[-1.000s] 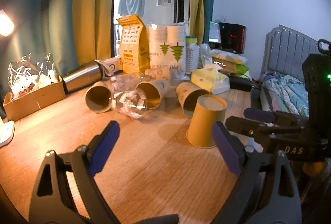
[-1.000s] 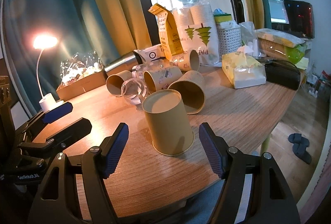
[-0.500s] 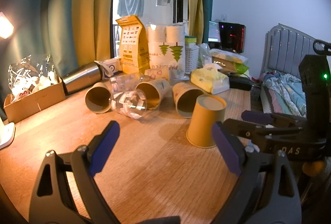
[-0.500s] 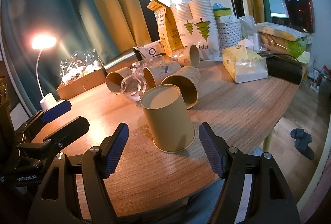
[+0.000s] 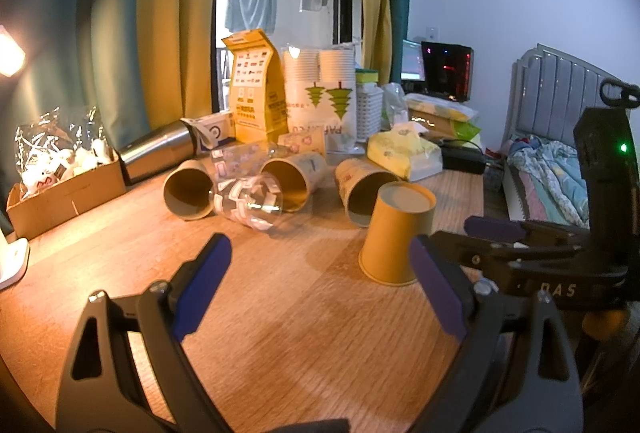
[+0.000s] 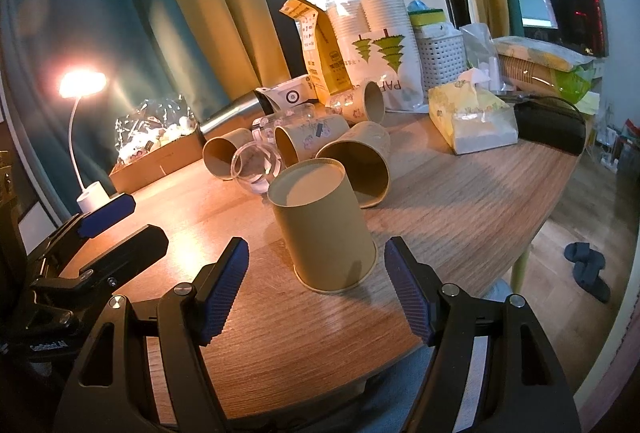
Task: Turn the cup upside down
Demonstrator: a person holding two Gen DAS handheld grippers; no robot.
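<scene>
A tan paper cup (image 6: 324, 225) stands upside down on the wooden table (image 6: 460, 209), rim on the wood, base up. It also shows in the left wrist view (image 5: 394, 233). My right gripper (image 6: 316, 297) is open and empty, just in front of the cup, its blue pads apart on either side of it and not touching. My left gripper (image 5: 320, 289) is open and empty over bare wood, to the left of the cup. The right gripper shows at the right of the left wrist view (image 5: 496, 237).
Several paper cups (image 6: 356, 165) and a clear plastic cup (image 6: 256, 173) lie on their sides behind the upright one. A tissue pack (image 6: 472, 121), cup stacks (image 6: 376, 17), a yellow carton (image 6: 316, 49), a cardboard box (image 6: 160, 157) and a lamp (image 6: 86, 137) crowd the back. The table edge (image 6: 536, 233) is at the right.
The right gripper has drawn back slightly from the upside-down cup, which stays standing. The left gripper has barely moved.
</scene>
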